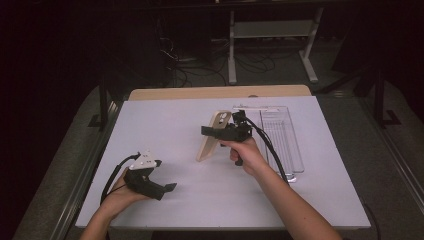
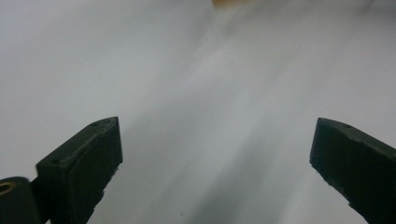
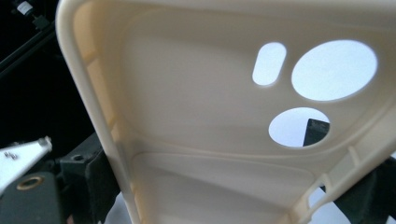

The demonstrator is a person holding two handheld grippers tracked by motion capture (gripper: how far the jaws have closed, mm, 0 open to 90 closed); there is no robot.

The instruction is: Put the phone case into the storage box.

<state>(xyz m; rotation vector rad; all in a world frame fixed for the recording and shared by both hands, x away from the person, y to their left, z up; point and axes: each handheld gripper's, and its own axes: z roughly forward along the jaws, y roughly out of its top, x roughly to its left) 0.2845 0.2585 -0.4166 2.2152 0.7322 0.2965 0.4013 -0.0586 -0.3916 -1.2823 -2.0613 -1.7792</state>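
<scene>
The right gripper (image 1: 212,132) grips the cream plastic phone case (image 1: 214,135) across its width and holds it upright above the white table (image 1: 165,125), near the clear plastic tray (image 1: 285,135). The left gripper (image 1: 167,187) hangs empty, jaws wide apart, probably ready to help.

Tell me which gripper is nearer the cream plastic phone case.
Right. The right gripper is shut on the cream plastic phone case; the left gripper, open, sits apart at the table's near left.
</scene>
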